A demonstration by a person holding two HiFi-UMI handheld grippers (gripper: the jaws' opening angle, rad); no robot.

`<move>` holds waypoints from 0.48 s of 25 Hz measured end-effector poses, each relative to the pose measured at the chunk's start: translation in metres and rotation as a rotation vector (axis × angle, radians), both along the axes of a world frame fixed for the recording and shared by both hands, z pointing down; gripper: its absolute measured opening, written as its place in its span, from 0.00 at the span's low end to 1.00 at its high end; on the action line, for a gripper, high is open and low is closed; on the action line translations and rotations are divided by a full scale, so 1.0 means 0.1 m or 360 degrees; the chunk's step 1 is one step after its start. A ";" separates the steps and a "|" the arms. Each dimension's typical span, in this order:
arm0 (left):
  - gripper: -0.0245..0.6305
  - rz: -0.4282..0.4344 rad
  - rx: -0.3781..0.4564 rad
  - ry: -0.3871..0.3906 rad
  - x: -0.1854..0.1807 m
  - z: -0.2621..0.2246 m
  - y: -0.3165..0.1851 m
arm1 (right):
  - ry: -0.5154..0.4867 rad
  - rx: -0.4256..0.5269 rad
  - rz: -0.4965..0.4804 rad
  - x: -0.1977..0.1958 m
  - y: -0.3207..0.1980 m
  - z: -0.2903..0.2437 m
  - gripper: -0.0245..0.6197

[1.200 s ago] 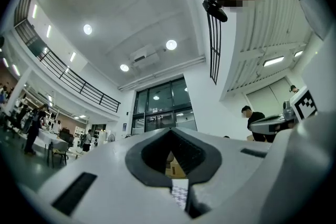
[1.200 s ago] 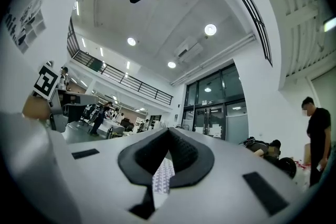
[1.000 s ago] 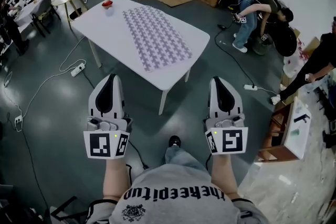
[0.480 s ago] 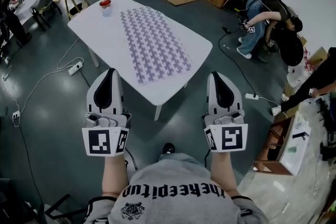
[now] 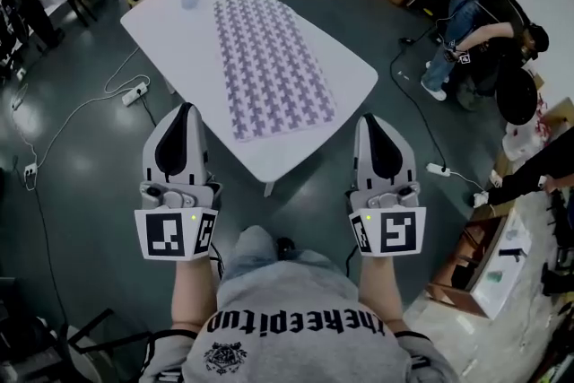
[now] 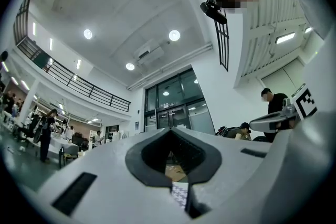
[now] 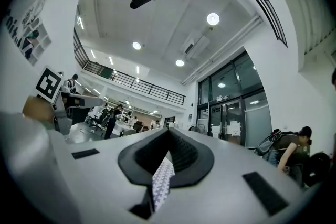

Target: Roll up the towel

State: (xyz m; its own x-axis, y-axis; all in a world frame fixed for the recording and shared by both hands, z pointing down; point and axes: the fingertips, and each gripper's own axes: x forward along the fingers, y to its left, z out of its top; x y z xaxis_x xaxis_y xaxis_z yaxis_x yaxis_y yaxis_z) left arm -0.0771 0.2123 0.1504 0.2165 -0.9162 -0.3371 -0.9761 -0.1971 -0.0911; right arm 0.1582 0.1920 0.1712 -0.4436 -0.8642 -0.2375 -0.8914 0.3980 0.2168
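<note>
While your left hand-held gripper (image 5: 186,108) and right hand-held gripper (image 5: 372,119) are closed and empty, the towel (image 5: 273,67) lies flat ahead. All the rolling remains.

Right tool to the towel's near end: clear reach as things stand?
Likely yes, with a step closer. The right tool is shut and empty, held short of the table; the towel lies flat, its near end by the table's near edge, nothing between.
</note>
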 end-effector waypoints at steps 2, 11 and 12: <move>0.04 -0.0011 -0.0017 -0.0001 0.00 0.06 -0.10 | 0.0002 -0.0020 -0.0015 -0.02 -0.10 0.06 0.04; 0.04 0.0010 -0.0052 0.0009 -0.07 0.19 -0.75 | 0.0024 -0.0060 -0.0015 -0.13 -0.71 0.19 0.04; 0.04 0.0013 -0.0052 0.0008 -0.09 0.20 -0.83 | 0.0028 -0.0059 -0.0011 -0.14 -0.80 0.20 0.04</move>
State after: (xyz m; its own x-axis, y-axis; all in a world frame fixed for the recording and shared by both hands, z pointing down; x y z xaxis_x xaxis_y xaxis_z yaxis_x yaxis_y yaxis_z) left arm -0.0857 0.1288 0.1702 0.2222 -0.9251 -0.3081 -0.9750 -0.2077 -0.0793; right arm 0.1441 0.1120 0.1911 -0.4537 -0.8690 -0.1973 -0.8847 0.4125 0.2172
